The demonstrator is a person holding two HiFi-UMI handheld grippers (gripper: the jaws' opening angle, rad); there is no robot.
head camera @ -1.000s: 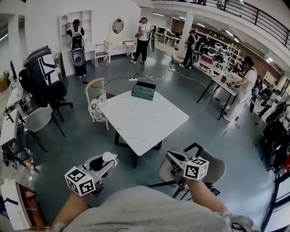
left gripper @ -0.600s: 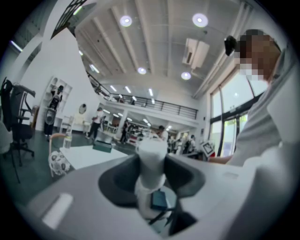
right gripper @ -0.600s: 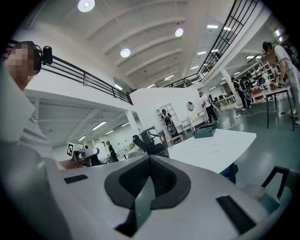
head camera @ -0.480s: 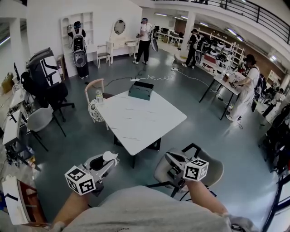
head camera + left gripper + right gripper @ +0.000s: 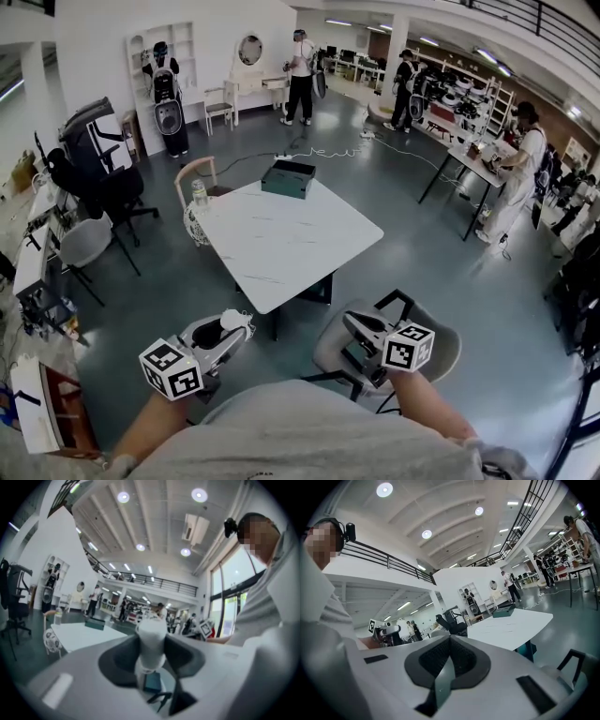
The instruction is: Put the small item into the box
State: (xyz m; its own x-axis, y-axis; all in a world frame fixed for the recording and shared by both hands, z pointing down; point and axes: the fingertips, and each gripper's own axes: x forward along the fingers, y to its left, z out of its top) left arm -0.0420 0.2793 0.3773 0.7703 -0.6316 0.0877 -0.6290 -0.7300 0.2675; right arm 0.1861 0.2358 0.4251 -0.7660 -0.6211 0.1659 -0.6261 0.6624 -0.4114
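The left tongs [image 5: 228, 328] grasp the white small item [image 5: 151, 644] for carriage; right tongs [image 5: 354, 323] clenched, empty. The box [image 5: 288, 178] sits at the surface's [image 5: 281, 244] far edge.

"How was the white-and-grey left gripper [image 5: 235, 325] held?"

"Low in front of the body, at the end of a bare left forearm [image 5: 148, 433], pointing forward and a little inward. Its dark padded jaws were clamped on a small white rounded item [image 5: 151, 638] that stood upright between them."

"And the white-and-grey right gripper [image 5: 351, 322]?"

"Level with the other and well apart from it, on the bare right forearm [image 5: 424, 405]. Its jaws [image 5: 449, 641] met at the tips, with nothing between them. Each gripper's black-and-white marker cube [image 5: 172, 368] faced upward."
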